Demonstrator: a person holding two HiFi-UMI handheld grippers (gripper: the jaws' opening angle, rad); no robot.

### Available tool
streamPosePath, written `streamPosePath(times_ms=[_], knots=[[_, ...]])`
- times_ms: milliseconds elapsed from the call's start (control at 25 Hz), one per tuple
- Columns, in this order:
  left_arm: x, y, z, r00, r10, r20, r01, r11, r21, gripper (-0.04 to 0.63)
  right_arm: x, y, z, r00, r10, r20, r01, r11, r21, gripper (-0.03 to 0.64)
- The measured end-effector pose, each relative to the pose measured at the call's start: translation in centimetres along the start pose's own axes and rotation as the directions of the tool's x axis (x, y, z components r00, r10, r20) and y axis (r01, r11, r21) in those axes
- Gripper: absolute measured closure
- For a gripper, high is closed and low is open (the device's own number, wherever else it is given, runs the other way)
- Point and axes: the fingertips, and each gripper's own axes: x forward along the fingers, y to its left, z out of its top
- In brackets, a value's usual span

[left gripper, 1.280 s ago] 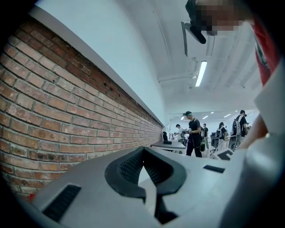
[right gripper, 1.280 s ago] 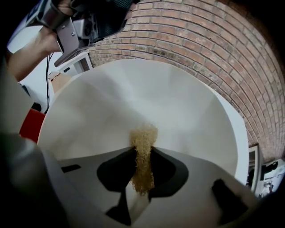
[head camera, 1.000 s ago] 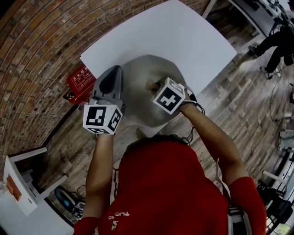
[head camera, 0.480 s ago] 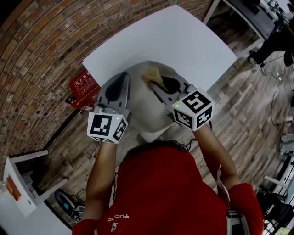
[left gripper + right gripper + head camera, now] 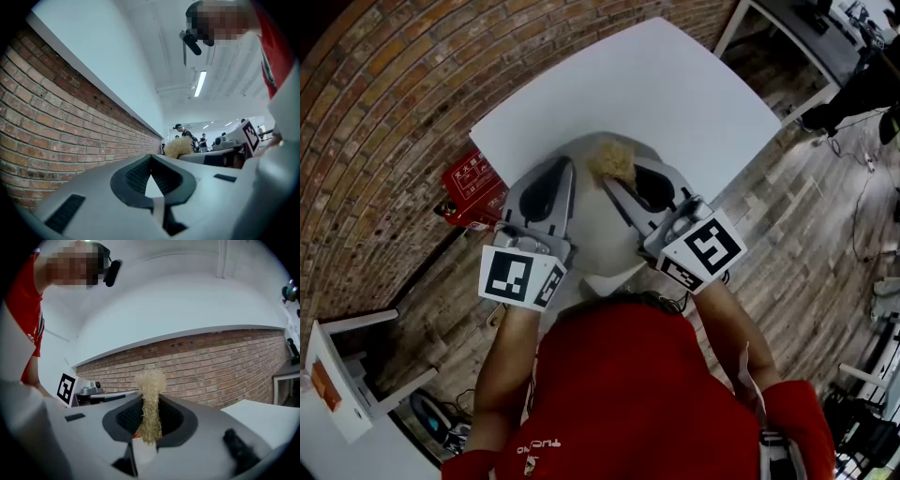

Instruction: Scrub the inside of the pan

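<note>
Both grippers are raised toward the head camera, above the near edge of the white table (image 5: pixel 675 84). My right gripper (image 5: pixel 607 180) is shut on a tan fibrous scrubber (image 5: pixel 614 159). In the right gripper view the scrubber (image 5: pixel 151 404) stands up between the pads, its tuft above the tips of the right gripper (image 5: pixel 150 397). The left gripper (image 5: pixel 564 163) is shut with nothing in it, and its tips (image 5: pixel 150 157) meet. The scrubber (image 5: pixel 178 147) shows just beyond them. A grey rounded shape (image 5: pixel 600 234) lies below the grippers. I cannot make out a pan.
A brick wall (image 5: pixel 384 122) runs along the table's left side, with a red sign (image 5: pixel 473 183) leaning at its foot. Wooden floor (image 5: pixel 806 216) lies to the right, where a person (image 5: pixel 862 94) stands at the far top. A white shelf (image 5: pixel 337 375) sits at lower left.
Both grippers have drawn back toward me and tipped upward. The right gripper swung out to the right, so the scrubber in its jaws now shows.
</note>
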Motion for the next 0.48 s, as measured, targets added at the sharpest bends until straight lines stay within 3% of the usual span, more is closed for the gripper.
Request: streamPosePath(times_ms=[480], knots=[[0.33,-0.13,-0.58,1.000,-0.008,-0.016,0.008,1.000,-0.004,0.581,-0.43,-0.88,-0.02,1.000,-0.019,0.005,0.019,1.000,0.014,0.531]])
